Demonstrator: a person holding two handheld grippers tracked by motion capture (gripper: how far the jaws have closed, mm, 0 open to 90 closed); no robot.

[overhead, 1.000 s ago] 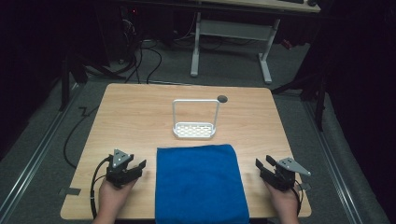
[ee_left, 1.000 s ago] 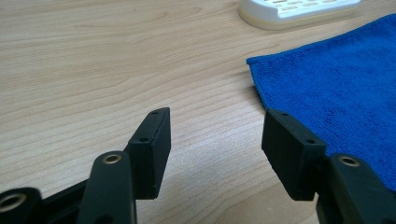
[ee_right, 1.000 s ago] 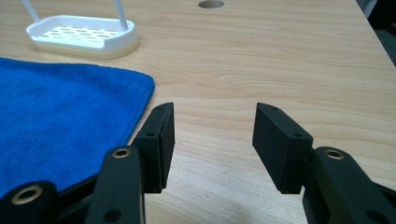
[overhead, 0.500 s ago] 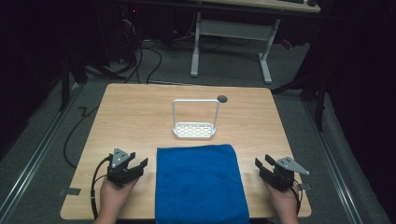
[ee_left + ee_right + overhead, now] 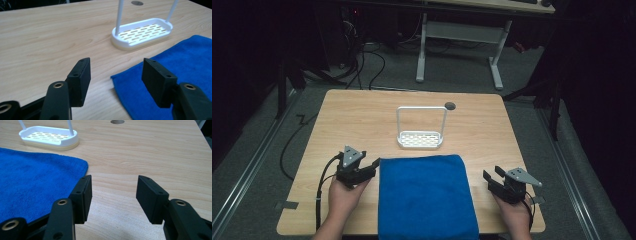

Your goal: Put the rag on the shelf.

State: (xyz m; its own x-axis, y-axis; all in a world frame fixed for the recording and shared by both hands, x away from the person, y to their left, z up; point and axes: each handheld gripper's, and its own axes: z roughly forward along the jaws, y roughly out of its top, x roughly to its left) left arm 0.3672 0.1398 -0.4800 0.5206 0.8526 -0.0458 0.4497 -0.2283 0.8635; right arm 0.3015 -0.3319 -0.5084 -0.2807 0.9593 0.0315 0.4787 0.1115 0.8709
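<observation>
Currently listed: blue towel (image 5: 424, 195), flat on the wooden bench (image 5: 362, 115), long axis running from the near edge toward the white rack (image 5: 421, 139). Left tongs (image 5: 362, 172), wide and empty, sit just beside its far left corner, nearer than the right tongs (image 5: 498, 184), which have just been opening with nothing between them.
</observation>
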